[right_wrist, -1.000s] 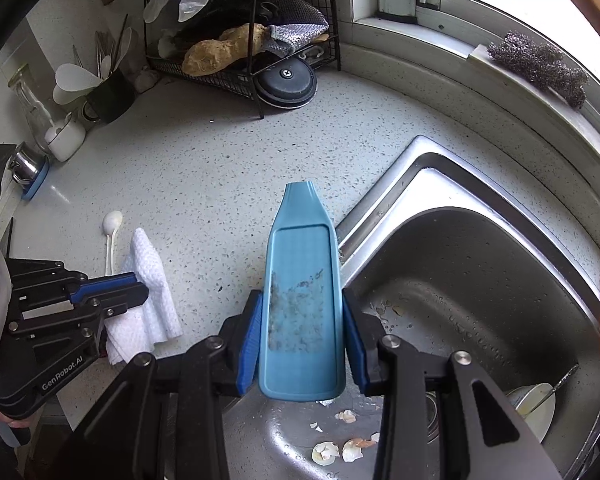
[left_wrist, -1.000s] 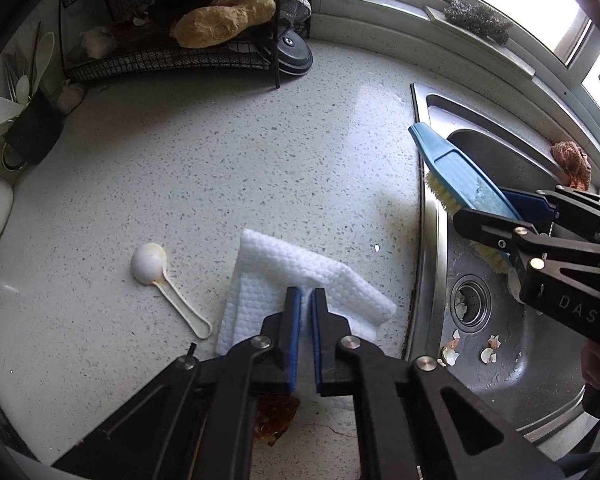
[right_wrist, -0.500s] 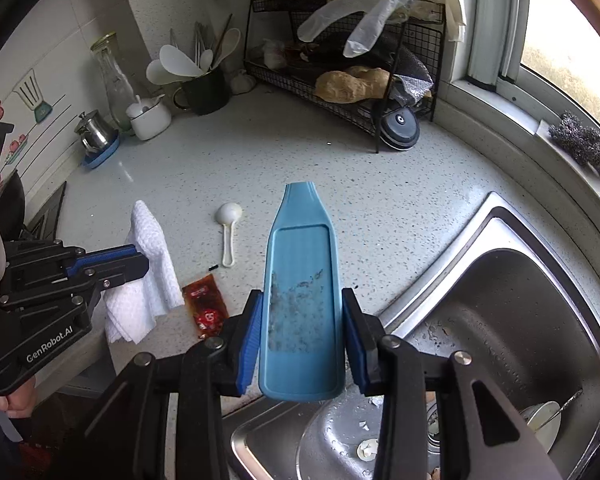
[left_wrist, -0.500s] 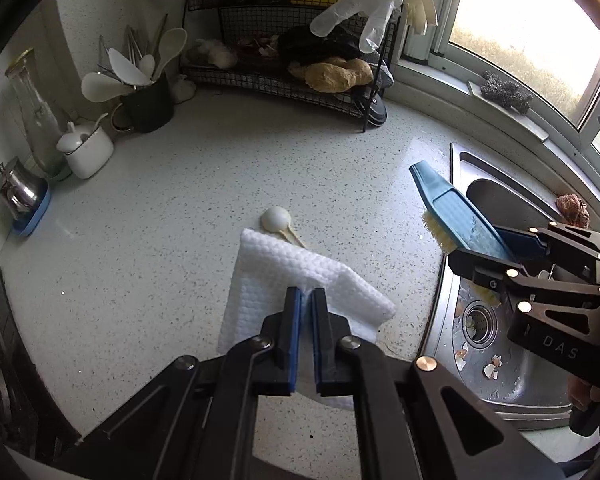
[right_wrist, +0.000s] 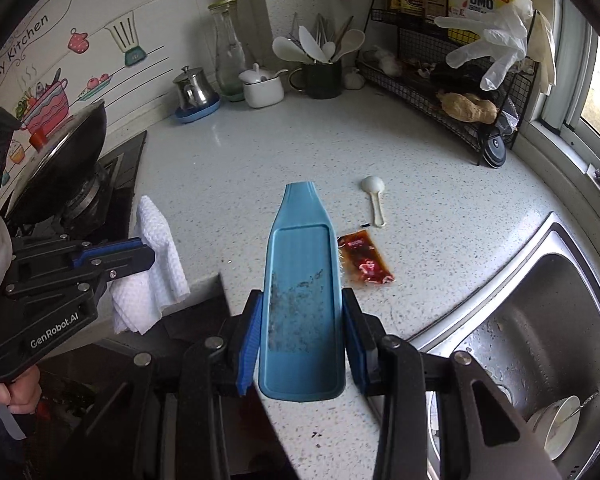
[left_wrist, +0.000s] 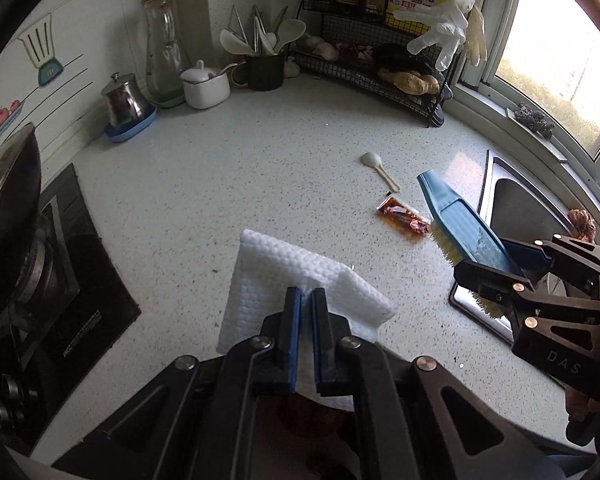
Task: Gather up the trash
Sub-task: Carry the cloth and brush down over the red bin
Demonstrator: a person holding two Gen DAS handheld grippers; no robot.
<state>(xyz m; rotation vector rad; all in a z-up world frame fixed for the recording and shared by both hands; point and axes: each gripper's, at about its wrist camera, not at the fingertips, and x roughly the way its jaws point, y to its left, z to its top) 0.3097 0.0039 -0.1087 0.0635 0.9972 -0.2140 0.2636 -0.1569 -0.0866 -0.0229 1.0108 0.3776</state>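
Note:
A torn red sauce packet (left_wrist: pixel 402 220) lies on the speckled countertop (left_wrist: pixel 260 184) in a small brown smear; it also shows in the right wrist view (right_wrist: pixel 365 261). A white plastic spoon (left_wrist: pixel 378 168) lies just beyond it, also seen in the right wrist view (right_wrist: pixel 374 196). My left gripper (left_wrist: pixel 306 304) is shut on a folded white cloth (left_wrist: pixel 296 284), held above the counter's front edge. My right gripper (right_wrist: pixel 302 312) is shut on a blue brush (right_wrist: pixel 302 280) with yellow bristles (left_wrist: pixel 446 246), close to the right of the packet.
A steel sink (right_wrist: pixel 540 320) with a bowl (right_wrist: pixel 556 426) is at the right. A stove with a dark wok (left_wrist: pixel 8 216) is at the left. Jars, a pot, a utensil cup (left_wrist: pixel 266 70) and a wire rack (left_wrist: pixel 380 64) line the back wall.
Both grippers have pulled back and up from the sink and counter. The cloth has lifted off the sauce packet, which now lies uncovered. The brush has moved from the sink to beside the packet.

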